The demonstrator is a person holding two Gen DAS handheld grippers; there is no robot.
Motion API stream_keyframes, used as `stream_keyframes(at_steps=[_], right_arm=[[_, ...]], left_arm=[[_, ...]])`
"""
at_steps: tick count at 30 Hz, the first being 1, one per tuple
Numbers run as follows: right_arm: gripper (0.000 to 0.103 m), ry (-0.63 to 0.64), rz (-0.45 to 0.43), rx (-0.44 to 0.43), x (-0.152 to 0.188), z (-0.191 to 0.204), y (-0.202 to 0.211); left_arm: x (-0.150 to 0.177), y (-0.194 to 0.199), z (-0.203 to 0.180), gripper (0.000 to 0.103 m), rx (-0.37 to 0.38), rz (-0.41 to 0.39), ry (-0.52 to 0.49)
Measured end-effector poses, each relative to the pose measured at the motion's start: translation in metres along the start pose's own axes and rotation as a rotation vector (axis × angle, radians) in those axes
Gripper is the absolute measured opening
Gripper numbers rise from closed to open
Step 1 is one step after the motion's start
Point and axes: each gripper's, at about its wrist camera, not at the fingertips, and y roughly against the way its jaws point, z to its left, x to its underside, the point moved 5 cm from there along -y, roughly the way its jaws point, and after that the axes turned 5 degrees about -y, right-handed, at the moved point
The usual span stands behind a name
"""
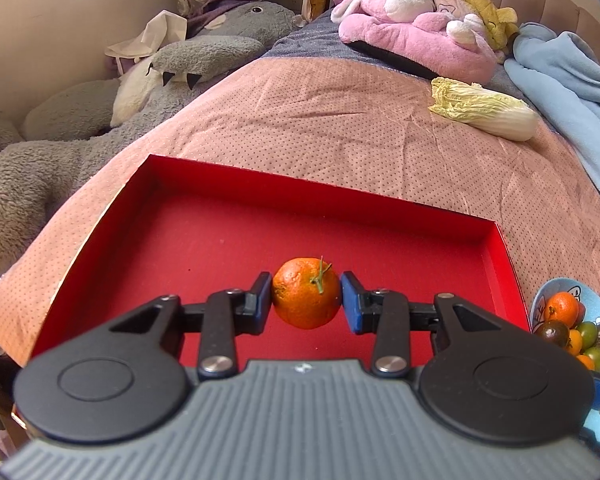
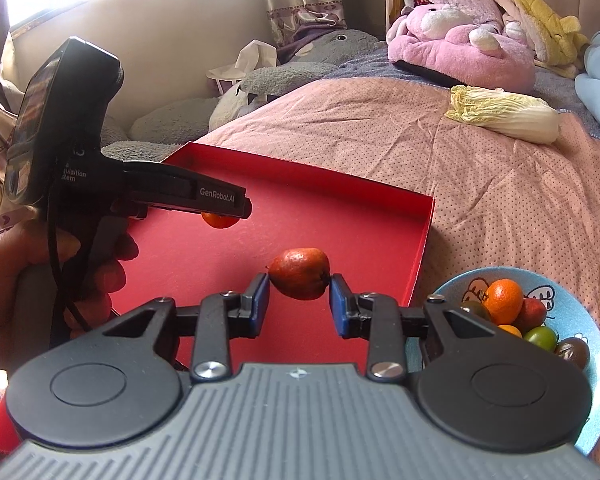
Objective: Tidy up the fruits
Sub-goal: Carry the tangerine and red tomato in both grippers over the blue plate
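Two containers sit on the pink bedspread [image 2: 500, 200]: a shallow red tray [image 2: 340, 216] and, just beside its right edge, a blue bowl [image 2: 596, 380] with cartoon prints. Nothing rests on the tray floor in either view. The bowl holds a heap of small fruit: an orange mandarin on top, a reddish one beside it, green and dark tomatoes and a smaller orange piece lower down.

Above the tray, the left gripper [image 1: 306, 300] is clamped on a mandarin [image 1: 306, 292], its blue pads pressing the fruit's two sides; the green stem points up and toward the camera. The fruit hangs clear of the tray floor. In the right wrist view the same gripper appears from the side, held by a hand [image 2: 40, 272], with only the underside of that mandarin showing beneath its black finger.

Nearer the bowl, the right gripper [image 2: 299, 300] is closed on a reddish-brown pear [image 2: 300, 272], gripped at its lower sides and lying crosswise between the pads, over the tray's right half.

Farther back on the bed lies a cabbage [image 2: 504, 116].
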Motion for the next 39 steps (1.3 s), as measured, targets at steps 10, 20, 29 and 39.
stream_keyframes(at_steps=[10, 20, 29, 39], right_arm=[[0.038, -0.002, -0.017, -0.004, 0.002, 0.0, 0.012], [0.038, -0.015, -0.031, -0.004, 0.003, -0.004, 0.02], [0.038, -0.039, -0.044, 0.005, 0.007, -0.014, 0.029], [0.038, -0.07, -0.061, 0.017, 0.012, -0.028, 0.041]], left_arm=[[0.0, 0.009, -0.008, 0.04, 0.0, -0.012, -0.011], [0.001, 0.012, -0.017, 0.04, 0.003, -0.015, -0.031], [0.001, 0.014, -0.03, 0.04, 0.009, -0.015, -0.055], [0.001, 0.016, -0.052, 0.04, 0.027, -0.018, -0.09]])
